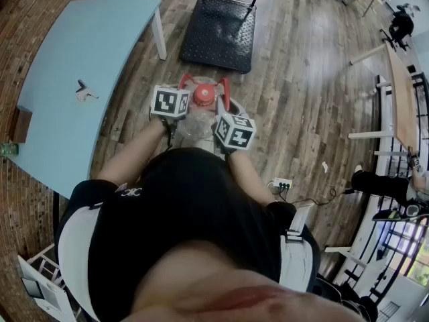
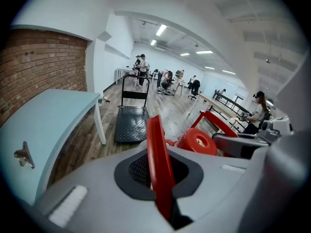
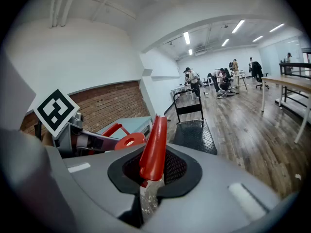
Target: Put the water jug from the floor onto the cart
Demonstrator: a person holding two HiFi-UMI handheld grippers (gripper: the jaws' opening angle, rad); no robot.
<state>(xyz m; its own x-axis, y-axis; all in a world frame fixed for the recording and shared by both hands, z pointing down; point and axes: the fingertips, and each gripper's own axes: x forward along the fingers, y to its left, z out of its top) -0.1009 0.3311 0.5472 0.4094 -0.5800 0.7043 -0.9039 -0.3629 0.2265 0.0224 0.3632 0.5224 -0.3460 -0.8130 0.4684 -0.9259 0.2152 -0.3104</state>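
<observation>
We see the left gripper (image 2: 158, 174) clenched on the left red handle (image 2: 156, 144) of the water jug (image 1: 198, 123), and the right gripper (image 3: 153, 173) clenched on the right red handle (image 3: 155, 142). The jug is just short of the black platform cart (image 1: 220, 32). The grippers and the person's torso (image 1: 194, 213) hide its base, so we cannot tell if it touches the floor.

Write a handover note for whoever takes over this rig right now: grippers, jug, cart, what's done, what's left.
Left gripper: shut on the jug's left handle.
Right gripper: shut on the right handle.
Jug: between the grippers, close in front of the person. I cannot tell whether it is off the floor.
Cart: ahead on the floor, right of the table. The jug is not on it yet.
Done: both handles gripped.
Left: carry the jug forward, set it on the cart, release.
</observation>
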